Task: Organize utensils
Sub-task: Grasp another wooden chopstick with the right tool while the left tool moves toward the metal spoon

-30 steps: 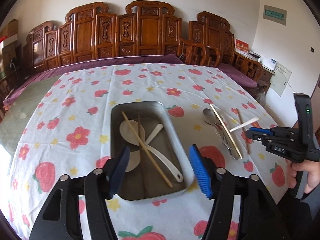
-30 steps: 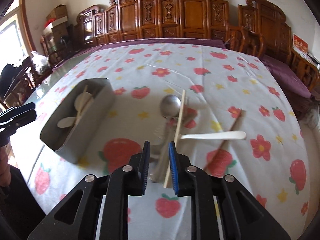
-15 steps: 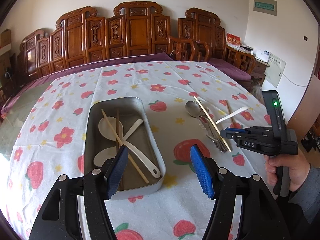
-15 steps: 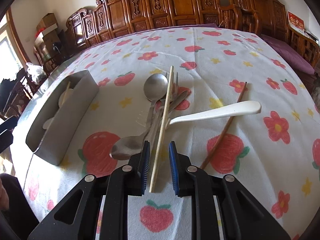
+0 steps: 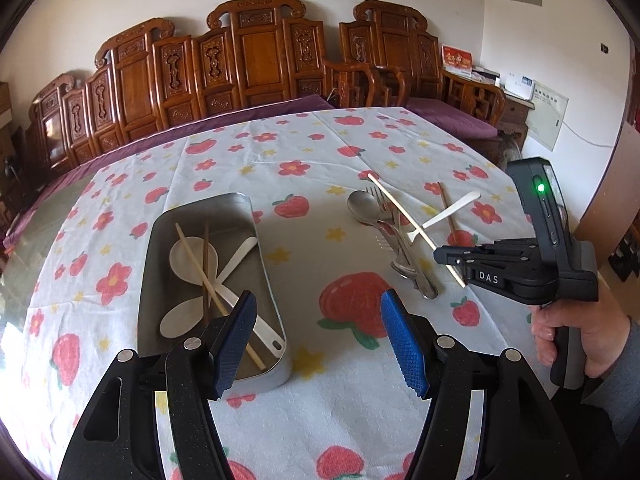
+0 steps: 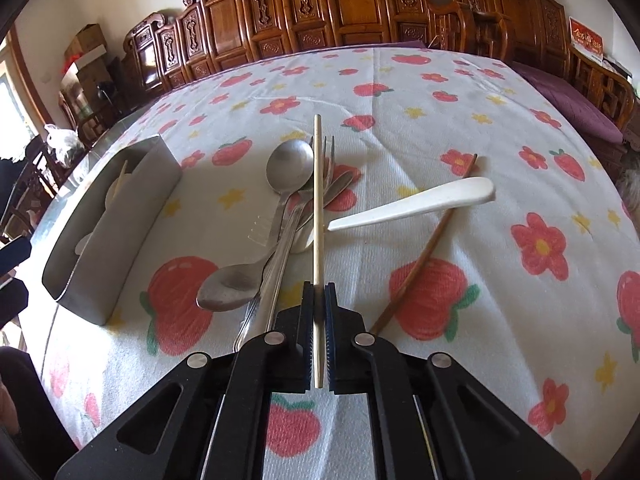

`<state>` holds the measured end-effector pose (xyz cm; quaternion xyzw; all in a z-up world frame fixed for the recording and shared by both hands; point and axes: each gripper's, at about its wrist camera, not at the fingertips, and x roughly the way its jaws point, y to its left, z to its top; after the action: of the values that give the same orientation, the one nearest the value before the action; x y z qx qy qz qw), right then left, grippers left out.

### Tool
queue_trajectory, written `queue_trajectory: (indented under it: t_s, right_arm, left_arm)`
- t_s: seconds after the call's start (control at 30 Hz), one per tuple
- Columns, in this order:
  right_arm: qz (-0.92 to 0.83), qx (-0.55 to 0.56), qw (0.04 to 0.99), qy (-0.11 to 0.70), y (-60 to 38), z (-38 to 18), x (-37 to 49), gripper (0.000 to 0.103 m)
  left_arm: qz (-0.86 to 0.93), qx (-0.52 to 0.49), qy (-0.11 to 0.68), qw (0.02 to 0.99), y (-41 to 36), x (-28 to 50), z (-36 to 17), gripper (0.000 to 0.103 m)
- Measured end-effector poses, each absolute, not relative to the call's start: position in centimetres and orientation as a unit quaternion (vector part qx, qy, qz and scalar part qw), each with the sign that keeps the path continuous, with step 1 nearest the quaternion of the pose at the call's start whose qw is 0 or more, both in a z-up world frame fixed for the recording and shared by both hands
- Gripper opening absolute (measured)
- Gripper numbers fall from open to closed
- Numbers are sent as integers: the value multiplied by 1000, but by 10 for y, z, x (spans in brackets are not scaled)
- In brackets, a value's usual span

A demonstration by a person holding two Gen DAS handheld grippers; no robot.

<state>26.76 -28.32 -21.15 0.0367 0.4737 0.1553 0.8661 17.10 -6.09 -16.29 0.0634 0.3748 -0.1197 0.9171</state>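
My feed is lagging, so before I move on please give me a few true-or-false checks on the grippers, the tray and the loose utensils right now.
1. The right gripper is shut on the pale wooden chopstick. True.
2. The left gripper holds a spoon. False: its fingers are open with nothing between them.
3. The rectangular metal tray is empty. False: it holds white spoons and chopsticks.
4. The dark brown chopstick lies on the strawberry-print tablecloth. True.
5. The white plastic spoon is in the tray. False: it lies outside it, over the dark chopstick.
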Motion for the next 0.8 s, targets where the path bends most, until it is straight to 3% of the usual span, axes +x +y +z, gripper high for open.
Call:
queue_trajectory:
  t_s: [0.5,0.8]
  right_arm:
    - [154,81,886,430,-316,-183,263,6]
    - [156,90,887,426,-319,-181,266,6]
  left_arm:
    - [-138,72,421,894,-112,226,-184,62]
    - [-147,41,474,867,-122,260,-220,51]
